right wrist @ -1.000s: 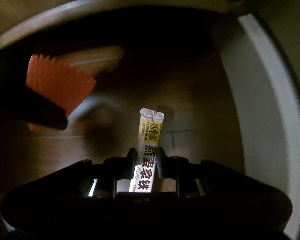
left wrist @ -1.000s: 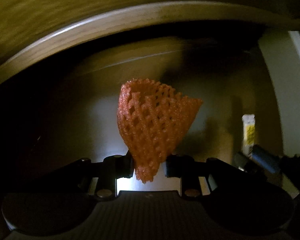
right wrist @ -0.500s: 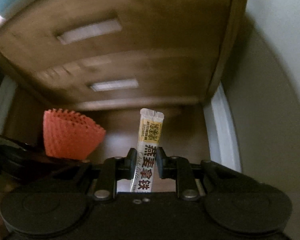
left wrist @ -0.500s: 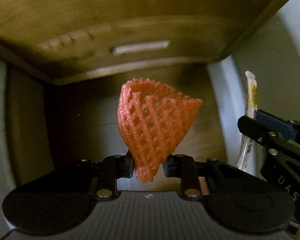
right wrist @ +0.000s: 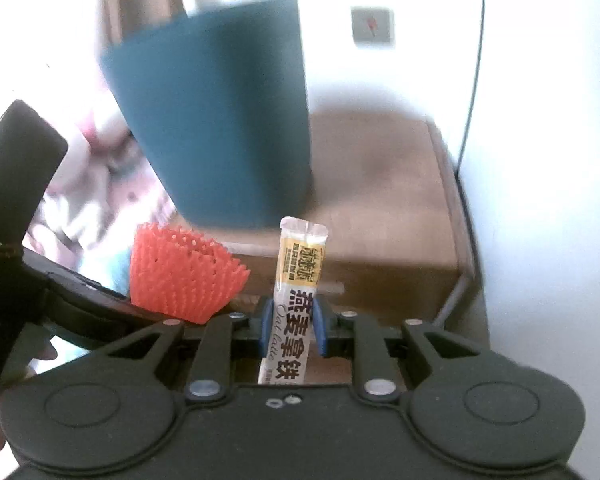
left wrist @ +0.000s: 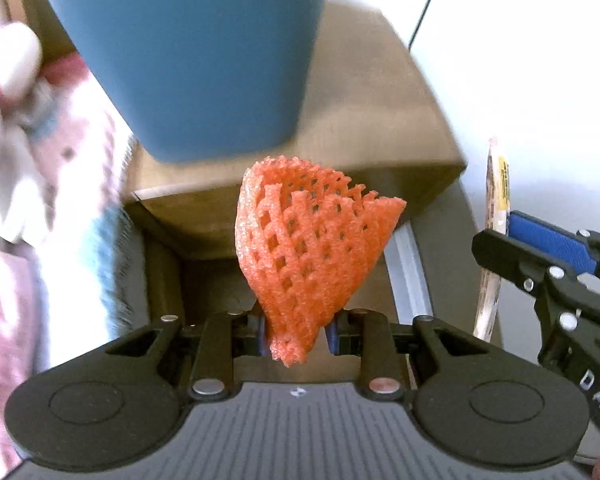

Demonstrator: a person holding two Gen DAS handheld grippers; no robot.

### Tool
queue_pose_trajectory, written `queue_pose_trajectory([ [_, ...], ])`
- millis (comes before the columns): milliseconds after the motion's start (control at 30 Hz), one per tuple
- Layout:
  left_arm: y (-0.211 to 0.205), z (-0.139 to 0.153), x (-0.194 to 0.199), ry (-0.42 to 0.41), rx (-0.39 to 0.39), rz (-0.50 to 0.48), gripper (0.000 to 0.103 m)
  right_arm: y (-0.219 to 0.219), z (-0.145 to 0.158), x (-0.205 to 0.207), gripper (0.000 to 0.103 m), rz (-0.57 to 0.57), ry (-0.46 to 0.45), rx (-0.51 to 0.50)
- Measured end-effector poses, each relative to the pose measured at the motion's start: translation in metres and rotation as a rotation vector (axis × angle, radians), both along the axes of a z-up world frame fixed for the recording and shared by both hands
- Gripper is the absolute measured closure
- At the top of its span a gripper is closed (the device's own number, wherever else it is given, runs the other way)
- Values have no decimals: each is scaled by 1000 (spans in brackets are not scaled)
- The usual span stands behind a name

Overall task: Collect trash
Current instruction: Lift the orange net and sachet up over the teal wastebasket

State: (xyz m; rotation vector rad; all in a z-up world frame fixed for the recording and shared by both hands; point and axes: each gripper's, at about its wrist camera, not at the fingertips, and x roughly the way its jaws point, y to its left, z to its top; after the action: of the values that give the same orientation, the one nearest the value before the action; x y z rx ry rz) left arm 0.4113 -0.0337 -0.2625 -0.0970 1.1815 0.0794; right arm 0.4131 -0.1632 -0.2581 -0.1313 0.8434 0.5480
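My left gripper [left wrist: 296,334] is shut on the narrow end of an orange foam fruit net [left wrist: 312,248], which fans out upward ahead of it. My right gripper [right wrist: 291,326] is shut on a yellow and white oat latte sachet [right wrist: 298,280] that stands upright between the blue pads. A dark blue bin [left wrist: 188,52] stands on a wooden bedside cabinet [left wrist: 372,112] just beyond both grippers. In the right wrist view the bin [right wrist: 220,120] rises behind the sachet, and the net [right wrist: 180,276] shows at the left. The sachet [left wrist: 496,216] and right gripper [left wrist: 540,256] show at the right edge of the left wrist view.
Pink and white bedding [left wrist: 32,168] lies to the left of the cabinet. A white wall [right wrist: 540,160] with a wall socket [right wrist: 372,26] and a thin dark cable [right wrist: 474,64] stands to the right. The cabinet top [right wrist: 380,184] right of the bin is bare wood.
Both grippers have risen from the dark floor by the cabinet's base, past its drawer fronts, to above its top. The blue bin has come into view. Both grips are unchanged.
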Motion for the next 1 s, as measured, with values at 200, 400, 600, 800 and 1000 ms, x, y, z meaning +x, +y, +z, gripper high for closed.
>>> queue_pose_trajectory([
  [200, 23, 97, -8, -151, 2, 32, 77, 11, 84, 2, 83, 49, -104, 33],
  [400, 39, 166, -8, -288, 33, 38, 77, 27, 143, 14, 83, 112, -222, 45],
  [600, 59, 212, 0, -389, 55, 42, 77, 50, 191, 27, 83, 147, -317, 82],
  [800, 74, 236, 20, -402, 78, 28, 77, 72, 222, 54, 83, 158, -359, 112],
  [1000, 88, 243, 47, -376, 88, 55, 77, 101, 230, 86, 83, 184, -354, 128],
])
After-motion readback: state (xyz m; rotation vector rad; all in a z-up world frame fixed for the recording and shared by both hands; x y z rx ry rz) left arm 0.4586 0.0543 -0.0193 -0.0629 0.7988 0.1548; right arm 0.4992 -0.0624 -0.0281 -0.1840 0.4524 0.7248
